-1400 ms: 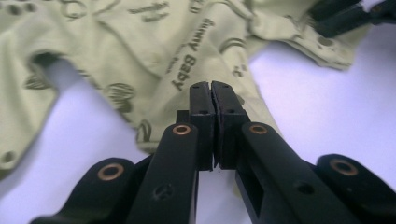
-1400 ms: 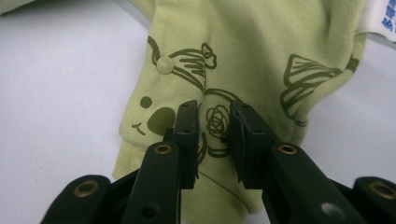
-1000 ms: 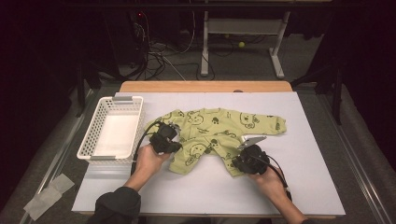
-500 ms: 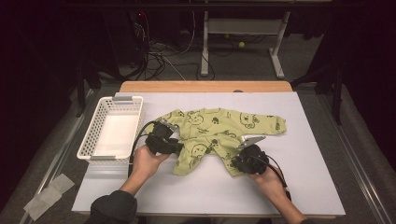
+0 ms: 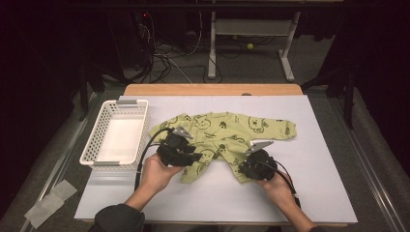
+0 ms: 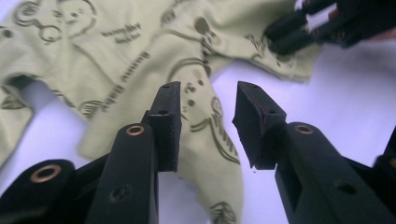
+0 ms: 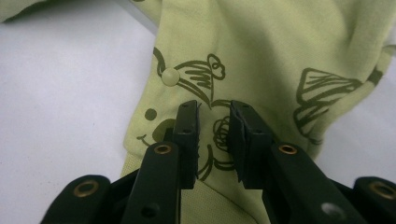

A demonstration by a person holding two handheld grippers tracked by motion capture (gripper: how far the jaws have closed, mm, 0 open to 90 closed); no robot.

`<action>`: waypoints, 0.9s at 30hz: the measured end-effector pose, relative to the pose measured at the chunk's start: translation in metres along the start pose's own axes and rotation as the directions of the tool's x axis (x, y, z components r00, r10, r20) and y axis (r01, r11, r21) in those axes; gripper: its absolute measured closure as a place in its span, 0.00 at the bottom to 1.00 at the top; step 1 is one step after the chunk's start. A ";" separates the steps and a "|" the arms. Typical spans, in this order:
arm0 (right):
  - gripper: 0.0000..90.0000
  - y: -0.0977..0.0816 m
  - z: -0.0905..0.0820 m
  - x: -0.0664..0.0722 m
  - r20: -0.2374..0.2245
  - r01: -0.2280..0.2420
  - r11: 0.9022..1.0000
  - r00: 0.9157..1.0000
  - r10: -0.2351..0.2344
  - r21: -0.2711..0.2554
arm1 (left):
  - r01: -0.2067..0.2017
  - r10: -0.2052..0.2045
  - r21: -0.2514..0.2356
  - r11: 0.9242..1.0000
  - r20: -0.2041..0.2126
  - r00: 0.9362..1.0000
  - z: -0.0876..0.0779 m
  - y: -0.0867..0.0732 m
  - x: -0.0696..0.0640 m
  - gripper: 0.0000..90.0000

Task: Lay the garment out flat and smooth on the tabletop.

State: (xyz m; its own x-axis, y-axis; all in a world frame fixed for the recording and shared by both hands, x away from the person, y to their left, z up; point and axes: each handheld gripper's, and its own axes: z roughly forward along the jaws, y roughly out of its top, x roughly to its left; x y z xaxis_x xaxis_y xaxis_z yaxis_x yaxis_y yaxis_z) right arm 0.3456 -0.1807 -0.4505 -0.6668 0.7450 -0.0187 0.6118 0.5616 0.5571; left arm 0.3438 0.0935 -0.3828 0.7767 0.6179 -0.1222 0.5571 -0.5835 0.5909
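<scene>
I have both grippers down on the pale green baby sleepsuit (image 5: 227,133), which lies spread on the white table cover (image 5: 319,193) just right of the white plastic basket (image 5: 118,137), its sleeves reaching out to either side and its legs pointing toward me. My left gripper (image 6: 205,109) sits over the garment's left leg; its jaws have just been opening and now stand well apart, with the printed fabric lying below the gap and neither pad pressing on it. In the high view that left gripper (image 5: 196,157) hangs at the near left edge of the sleepsuit, my hand wrapped around its body. My right gripper (image 7: 214,126) is at the other leg, the jaws a narrow gap apart over a bear print, close to a small round snap (image 7: 170,76); from its own camera I cannot tell whether cloth is pinched between the pads or merely lies beneath them. In the high view the right gripper (image 5: 241,169) rests at the near right edge of the sleepsuit, and the left gripper's camera catches it at the upper right, its tips on the fabric.
</scene>
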 end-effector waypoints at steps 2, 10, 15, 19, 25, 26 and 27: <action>0.82 0.000 0.000 0.000 -0.001 0.001 1.000 1.000 -0.001 0.000 | -0.021 0.021 0.033 0.999 -0.003 1.000 0.008 -0.002 -0.006 0.65; 0.82 -0.001 -0.003 -0.001 -0.006 0.003 1.000 1.000 -0.003 -0.004 | -0.031 0.036 0.120 0.992 -0.043 0.998 0.029 -0.027 -0.005 0.65; 0.80 -0.004 -0.013 -0.002 -0.002 0.001 1.000 1.000 -0.001 -0.017 | 0.001 0.005 0.125 0.992 -0.053 0.999 0.031 -0.041 0.004 0.65; 0.77 -0.009 -0.021 -0.007 0.014 -0.006 1.000 1.000 0.006 -0.010 | 0.017 -0.012 0.128 0.992 -0.045 0.999 0.035 -0.048 0.009 0.63; 0.71 -0.022 -0.028 -0.017 0.040 -0.045 0.999 0.998 0.045 0.009 | 0.026 -0.021 0.120 0.992 -0.042 0.999 0.036 -0.053 0.011 0.62; 0.70 -0.024 -0.027 -0.017 0.040 -0.051 0.999 0.998 0.050 0.011 | 0.024 -0.019 0.120 0.992 -0.040 0.999 0.036 -0.054 0.011 0.62; 0.69 -0.025 -0.027 -0.018 0.038 -0.054 0.998 0.998 0.054 0.015 | 0.027 -0.023 0.116 0.993 -0.040 0.999 0.036 -0.055 0.011 0.62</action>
State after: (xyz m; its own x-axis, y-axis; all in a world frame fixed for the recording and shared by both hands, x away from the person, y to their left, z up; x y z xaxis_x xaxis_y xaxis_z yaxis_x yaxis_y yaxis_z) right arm 0.3306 -0.2180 -0.4421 -0.6166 0.7870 -0.0202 0.6531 0.5256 0.5451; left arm 0.3323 0.1131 -0.4451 0.7513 0.6518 -0.1036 0.6085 -0.6234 0.4910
